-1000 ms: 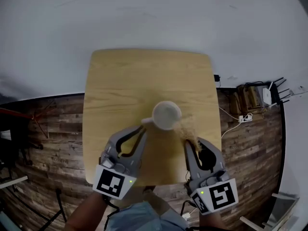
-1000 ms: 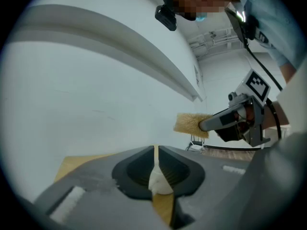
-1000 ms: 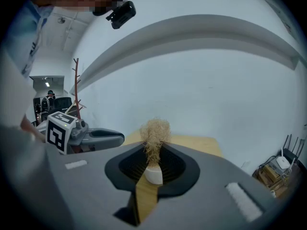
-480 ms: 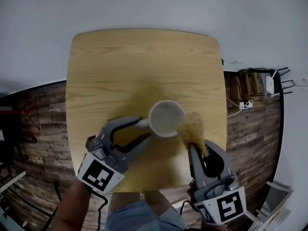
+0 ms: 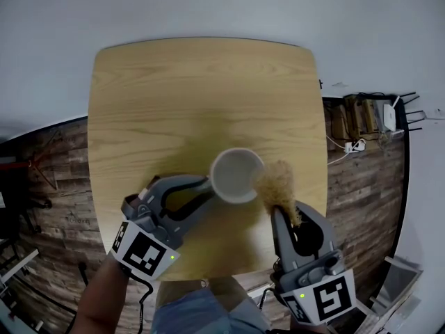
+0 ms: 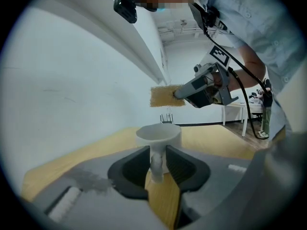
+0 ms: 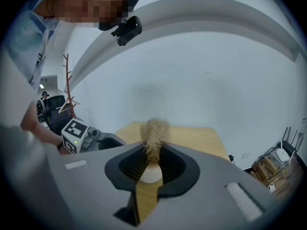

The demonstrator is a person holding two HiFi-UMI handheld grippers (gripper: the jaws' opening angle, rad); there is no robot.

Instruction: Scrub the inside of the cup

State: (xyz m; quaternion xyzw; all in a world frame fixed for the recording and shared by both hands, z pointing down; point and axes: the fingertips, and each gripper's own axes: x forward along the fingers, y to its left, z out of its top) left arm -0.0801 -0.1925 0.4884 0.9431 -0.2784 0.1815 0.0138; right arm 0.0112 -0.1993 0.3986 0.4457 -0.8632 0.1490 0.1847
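Observation:
A white cup (image 5: 238,176) stands upright on the light wooden table (image 5: 174,96), its handle pointing left. My left gripper (image 5: 206,188) reaches in from the left. Its jaws straddle the handle (image 6: 156,163) and are closing, with slim gaps still showing at the pads. My right gripper (image 5: 286,211) is shut on a tan loofah scrubber (image 5: 278,183), which hangs in the air just right of the cup's rim. In the left gripper view the scrubber (image 6: 167,96) floats above the cup (image 6: 158,134). In the right gripper view the scrubber (image 7: 154,133) stands up between the jaws.
The table's front edge lies close under both grippers. Dark plank flooring (image 5: 62,186) surrounds the table. A router with cables (image 5: 368,127) sits on the floor at the right. A white wall (image 5: 222,5) runs behind the table.
The left jaws, shut near the handle a second ago, have spread and now sit round it. The right gripper has carried the scrubber up beside the cup's rim.

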